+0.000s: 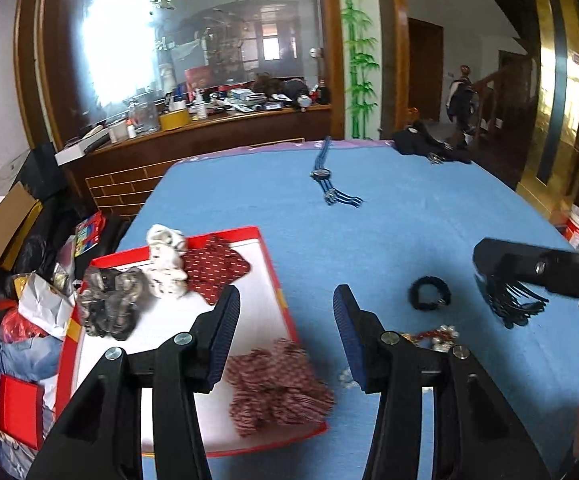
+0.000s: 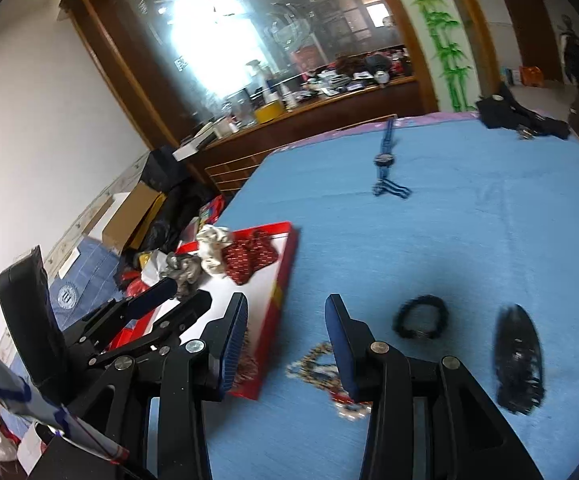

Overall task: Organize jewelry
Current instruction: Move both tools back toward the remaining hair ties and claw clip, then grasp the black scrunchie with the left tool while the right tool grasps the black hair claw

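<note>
Blue cloth (image 1: 409,216) covers the table. Left gripper (image 1: 285,332): jaws apart, nothing held, hovering over the near right corner of the red-rimmed tray (image 1: 273,276). Directly below and between them lies a red-and-white striped scrunchie (image 1: 277,384), blurred. Right gripper (image 2: 285,344): jaws apart, nothing held; beaded necklace (image 2: 321,372) on the cloth just under its right finger. Beyond: black bracelet (image 2: 419,316), and to its right a black comb-like hair clip (image 2: 517,364). In the tray farther back: grey scrunchie (image 1: 109,304), white patterned scrunchie (image 1: 165,264), dark red scrunchie (image 1: 217,268). Far off, blue watch (image 1: 323,174), well apart.
</note>
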